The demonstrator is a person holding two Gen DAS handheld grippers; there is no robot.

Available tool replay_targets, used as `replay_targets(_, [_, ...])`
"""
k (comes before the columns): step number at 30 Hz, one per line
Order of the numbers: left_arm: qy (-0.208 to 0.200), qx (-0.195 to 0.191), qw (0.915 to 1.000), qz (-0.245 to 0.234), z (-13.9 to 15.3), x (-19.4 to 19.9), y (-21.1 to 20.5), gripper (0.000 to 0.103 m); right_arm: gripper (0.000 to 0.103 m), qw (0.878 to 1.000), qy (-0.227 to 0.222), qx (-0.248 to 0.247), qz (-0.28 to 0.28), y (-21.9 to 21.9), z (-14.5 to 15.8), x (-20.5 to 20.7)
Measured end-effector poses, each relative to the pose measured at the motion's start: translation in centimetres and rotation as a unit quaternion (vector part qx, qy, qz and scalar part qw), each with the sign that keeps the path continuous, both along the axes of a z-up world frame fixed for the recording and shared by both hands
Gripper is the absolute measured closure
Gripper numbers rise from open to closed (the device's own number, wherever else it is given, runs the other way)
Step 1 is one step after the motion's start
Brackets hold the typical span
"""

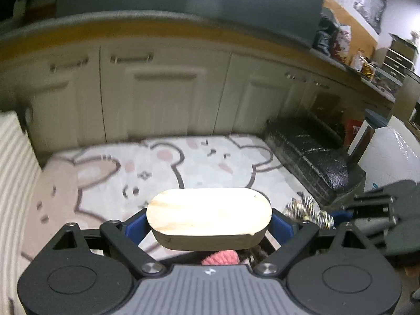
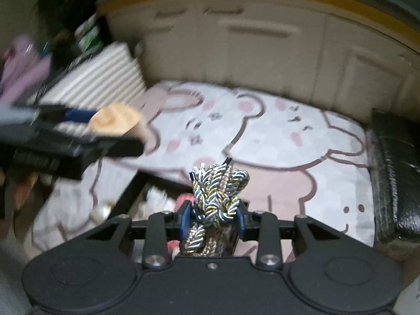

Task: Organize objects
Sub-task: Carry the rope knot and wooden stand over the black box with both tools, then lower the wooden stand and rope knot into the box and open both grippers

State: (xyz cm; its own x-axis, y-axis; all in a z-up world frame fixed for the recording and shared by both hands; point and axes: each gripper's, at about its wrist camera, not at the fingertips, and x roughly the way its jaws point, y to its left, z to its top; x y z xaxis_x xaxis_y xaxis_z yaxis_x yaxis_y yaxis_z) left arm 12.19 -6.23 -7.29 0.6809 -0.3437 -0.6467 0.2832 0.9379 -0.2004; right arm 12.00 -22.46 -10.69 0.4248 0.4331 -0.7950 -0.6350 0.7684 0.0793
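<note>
My left gripper is shut on an oval wooden block, held flat between the blue pads above the cartoon rug. It also shows in the right wrist view, where the left gripper carries the wooden block at the left. My right gripper is shut on a bundle of braided metallic cords, gold, black and silver, held above an open black box. The bundle shows at the right of the left wrist view. A pink knitted item lies under the block.
Cream cabinet doors stand behind the rug. A black wrapped bench lies along the right. A striped cushion sits at the left. The black box holds white and pink soft items. Clutter fills the shelf at far right.
</note>
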Motion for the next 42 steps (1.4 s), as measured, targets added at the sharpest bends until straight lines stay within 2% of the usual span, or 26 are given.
replay_targets(5, [0.034, -0.006, 0.9994, 0.005, -1.4, 0.3, 0.0, 0.011, 0.068, 0.998, 0.024, -0.038, 0.053, 1.0, -2.1, -0.9])
replay_targets(10, [0.049, 0.001, 0.9988, -0.001, -2.0, 0.1, -0.6, 0.011, 0.068, 0.996, 0.043, -0.068, 0.041, 1.2, -3.5, -0.5])
replay_targets(12, [0.053, 0.002, 0.9986, -0.005, -2.2, 0.0, -0.6, 0.011, 0.068, 0.996, 0.037, -0.071, 0.043, 1.1, -3.5, -0.5])
replay_targets(15, [0.058, -0.003, 0.9983, -0.005, -2.3, -0.1, -0.4, 0.011, 0.068, 0.992, -0.005, -0.068, 0.103, 1.2, -3.1, -1.5])
replay_targets(18, [0.062, -0.005, 0.998, -0.004, -2.3, -0.1, -0.3, 0.011, 0.068, 0.981, -0.02, -0.075, 0.179, 1.7, -3.3, -2.7])
replay_targets(23, [0.083, -0.011, 0.9965, -0.001, -2.9, 0.2, -0.2, 0.011, 0.068, 0.947, -0.033, -0.11, 0.301, 2.4, -4.4, -4.8])
replay_targets(27, [0.104, -0.022, 0.9943, 0.003, -3.6, 0.6, -0.1, 0.011, 0.068, 0.926, -0.038, -0.133, 0.351, 2.8, -5.3, -5.3])
replay_targets(29, [0.117, -0.029, 0.9927, 0.005, -4.0, 0.8, 0.0, 0.011, 0.067, 0.922, -0.035, -0.131, 0.363, 2.9, -5.4, -5.3])
replay_targets(31, [0.126, -0.036, 0.9913, 0.006, -4.4, 0.9, -0.1, 0.011, 0.06, 0.922, -0.026, -0.125, 0.365, 3.0, -5.6, -5.2])
replay_targets(34, [0.138, -0.041, 0.9896, 0.01, -4.8, 1.1, -0.3, 0.011, 0.044, 0.934, 0.004, -0.104, 0.342, 3.1, -5.5, -4.5])
replay_targets(36, [0.144, -0.043, 0.9885, 0.016, -5.1, 1.3, -0.2, 0.011, 0.045, 0.943, 0.018, -0.09, 0.32, 2.9, -5.1, -3.9])
replay_targets(38, [0.151, -0.048, 0.9871, 0.026, -5.4, 1.4, -0.1, 0.011, 0.052, 0.95, 0.034, -0.078, 0.299, 2.8, -4.9, -3.3])
replay_targets(40, [0.161, -0.054, 0.9848, 0.037, -5.7, 1.7, 0.1, 0.011, 0.071, 0.958, 0.052, -0.068, 0.274, 2.7, -4.7, -2.6])
replay_targets(42, [0.171, -0.057, 0.9825, 0.046, -6.1, 2.0, 0.2, 0.011, 0.08, 0.962, 0.074, -0.057, 0.255, 2.5, -4.8, -1.9])
